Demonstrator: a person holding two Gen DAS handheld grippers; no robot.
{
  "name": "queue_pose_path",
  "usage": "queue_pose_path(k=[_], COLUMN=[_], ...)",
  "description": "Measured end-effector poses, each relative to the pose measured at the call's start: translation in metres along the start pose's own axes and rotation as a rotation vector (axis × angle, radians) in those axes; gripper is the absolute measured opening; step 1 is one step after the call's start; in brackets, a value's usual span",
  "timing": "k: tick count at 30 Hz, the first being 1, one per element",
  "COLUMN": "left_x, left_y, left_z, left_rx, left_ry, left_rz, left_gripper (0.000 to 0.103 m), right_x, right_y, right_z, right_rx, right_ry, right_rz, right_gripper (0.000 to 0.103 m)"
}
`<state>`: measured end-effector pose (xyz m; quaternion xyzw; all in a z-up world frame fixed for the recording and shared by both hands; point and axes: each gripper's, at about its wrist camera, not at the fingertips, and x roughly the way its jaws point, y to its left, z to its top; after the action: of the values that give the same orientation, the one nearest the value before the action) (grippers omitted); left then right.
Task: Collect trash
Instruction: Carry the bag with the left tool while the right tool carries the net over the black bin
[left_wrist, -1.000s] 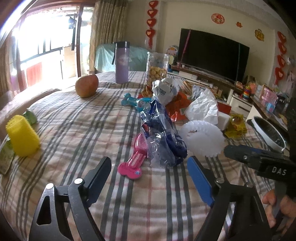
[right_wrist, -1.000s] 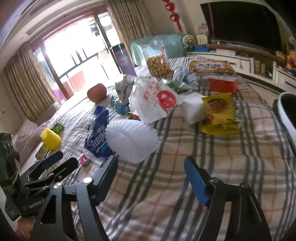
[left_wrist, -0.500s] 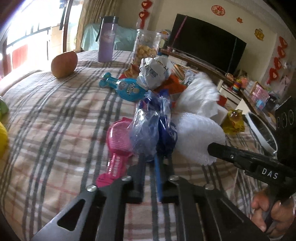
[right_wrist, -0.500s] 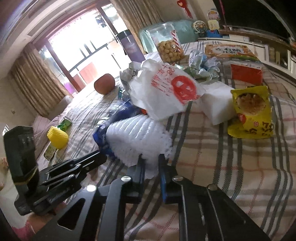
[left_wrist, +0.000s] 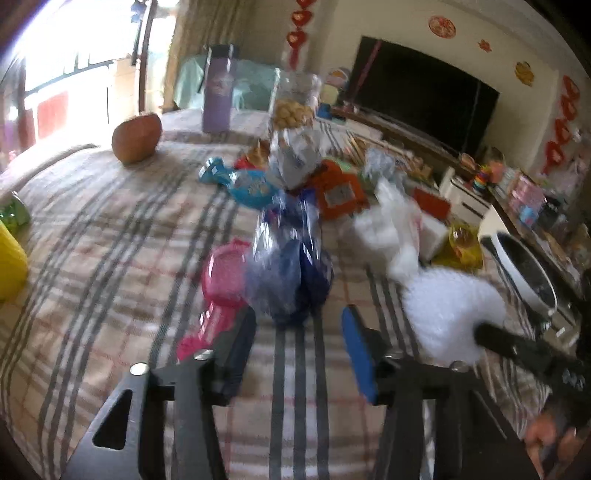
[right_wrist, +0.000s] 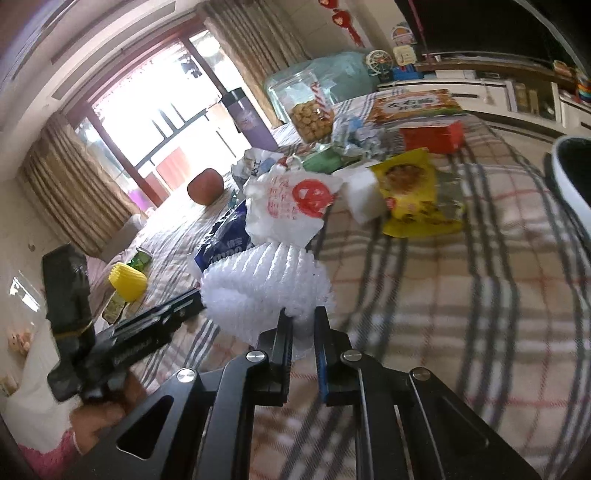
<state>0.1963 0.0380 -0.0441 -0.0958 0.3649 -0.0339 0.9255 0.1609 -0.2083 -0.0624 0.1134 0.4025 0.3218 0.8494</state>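
My right gripper (right_wrist: 303, 320) is shut on the edge of a white foam fruit net (right_wrist: 266, 284), whose ribbed body fans out beyond the pads. In the left wrist view the same foam net (left_wrist: 450, 306) hangs from the right gripper (left_wrist: 484, 330) near the table's right side. My left gripper (left_wrist: 297, 326) is opening. A crumpled blue and clear plastic bag (left_wrist: 291, 266) lies just past its fingertips, and neither pad presses on it. The picture is blurred there.
A plaid cloth (left_wrist: 110, 258) covers the table. On it lie a pink toy (left_wrist: 221, 280), a teal packet (left_wrist: 251, 188), an orange packet (left_wrist: 338, 190), a white printed bag (right_wrist: 291, 199), a yellow snack packet (right_wrist: 410, 192), an apple (left_wrist: 136, 136) and a jar (right_wrist: 310, 110). A round white bin (left_wrist: 524, 269) stands right.
Both grippers went from open to shut. The left has since reopened in front of the blue bag. The right kept its grip on the foam net and drew it away rightward.
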Motion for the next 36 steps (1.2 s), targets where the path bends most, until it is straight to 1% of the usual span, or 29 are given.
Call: queue_pose_path(k=[2, 4, 6, 7, 9, 10, 11, 12, 13, 14, 17, 22, 26, 29, 36], left_x=[0.001, 0.003, 0.010, 0.015, 0.023, 0.027, 0.026, 0.026, 0.024, 0.024, 0.017, -0.012, -0.036, -0.050, -0.063], left_y=[-0.003, -0.006, -0.010, -0.012, -0.015, -0.017, -0.018, -0.018, -0.019, -0.019, -0.019, -0.024, -0.039, -0.052, -0.086], left_z=[0.004, 0.008, 0.010, 0.011, 0.012, 0.012, 0.012, 0.013, 0.012, 0.013, 0.010, -0.006, -0.018, -0.025, -0.030], left_rx=[-0.005, -0.009, -0.003, 0.001, 0.009, 0.013, 0.016, 0.019, 0.025, 0.029, 0.038, 0.031, 0.051, 0.064, 0.142], left_ry=[-0.010, -0.027, -0.019, -0.010, 0.005, 0.022, 0.018, 0.014, 0.012, 0.011, -0.001, -0.044, -0.065, -0.073, -0.067], left_rz=[0.042, 0.065, 0.081, 0.081, 0.076, 0.057, 0.054, 0.051, 0.038, 0.030, 0.016, -0.010, -0.042, -0.085, -0.164], left_gripper=[0.066, 0.069, 0.068, 0.066, 0.044, 0.034, 0.033, 0.028, 0.025, 0.020, 0.017, 0.015, 0.015, 0.015, 0.015], right_x=[-0.008, -0.015, -0.019, -0.021, -0.024, -0.026, -0.028, -0.030, -0.032, -0.034, -0.040, -0.049, -0.060, -0.071, -0.095], right_y=[-0.004, -0.009, -0.013, -0.017, -0.020, -0.024, -0.025, -0.027, -0.029, -0.030, -0.036, -0.042, -0.048, -0.054, -0.075], right_z=[-0.002, -0.002, -0.003, -0.003, -0.003, -0.003, -0.004, -0.004, -0.004, -0.003, -0.004, -0.005, -0.007, -0.010, -0.013], right_rx=[0.008, 0.018, 0.029, 0.035, 0.045, 0.050, 0.053, 0.056, 0.061, 0.064, 0.070, 0.072, 0.074, 0.080, 0.113], right_ry=[-0.011, -0.022, -0.026, -0.029, -0.032, -0.036, -0.040, -0.043, -0.047, -0.052, -0.063, -0.078, -0.099, -0.112, -0.151], right_rz=[-0.001, -0.008, -0.010, -0.016, -0.021, -0.024, -0.028, -0.031, -0.033, -0.036, -0.042, -0.045, -0.053, -0.062, -0.095], right_gripper=[0.011, 0.011, 0.011, 0.011, 0.011, 0.011, 0.011, 0.011, 0.011, 0.011, 0.011, 0.011, 0.011, 0.011, 0.011])
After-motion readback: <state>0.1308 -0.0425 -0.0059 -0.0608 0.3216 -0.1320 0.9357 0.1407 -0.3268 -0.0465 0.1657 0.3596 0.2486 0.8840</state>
